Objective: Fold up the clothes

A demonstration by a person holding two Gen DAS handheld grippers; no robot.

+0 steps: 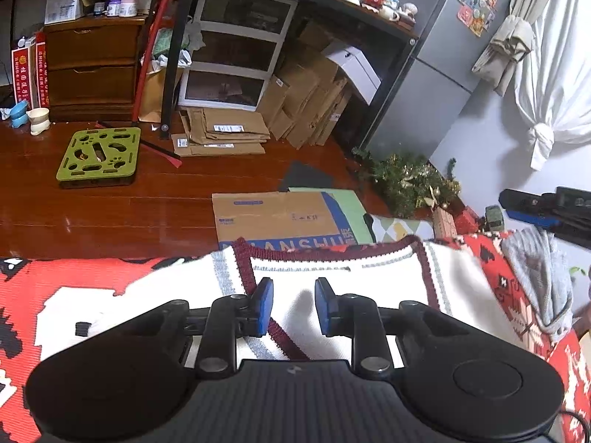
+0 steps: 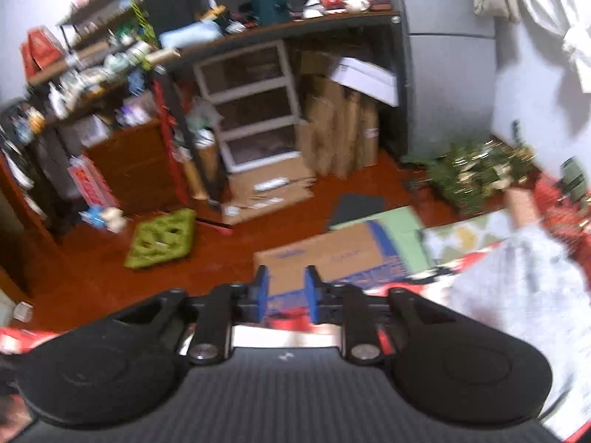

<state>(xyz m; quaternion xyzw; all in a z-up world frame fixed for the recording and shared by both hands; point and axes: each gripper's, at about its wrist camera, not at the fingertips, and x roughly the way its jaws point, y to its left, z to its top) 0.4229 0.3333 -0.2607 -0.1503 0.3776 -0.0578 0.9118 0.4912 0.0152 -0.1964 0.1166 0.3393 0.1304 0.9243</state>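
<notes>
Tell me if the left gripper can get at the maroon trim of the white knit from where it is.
Probably yes: the left gripper sits over the white knit with jaws apart and empty, and the maroon trim lies uncovered beside its fingertips.

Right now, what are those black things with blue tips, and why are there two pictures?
A person holds one hand tool in each hand; each has two blue-padded fingers that pinch, and a camera looking along them. One picture comes from each tool. The left gripper hovers over a white knitted sweater with dark red trim, spread on a red, white and black patterned blanket. Its fingers are apart and hold nothing. The right gripper is blurred, open and empty too, aimed towards a flat brown cardboard box with blue print on the floor. A grey garment lies beside the sweater.
</notes>
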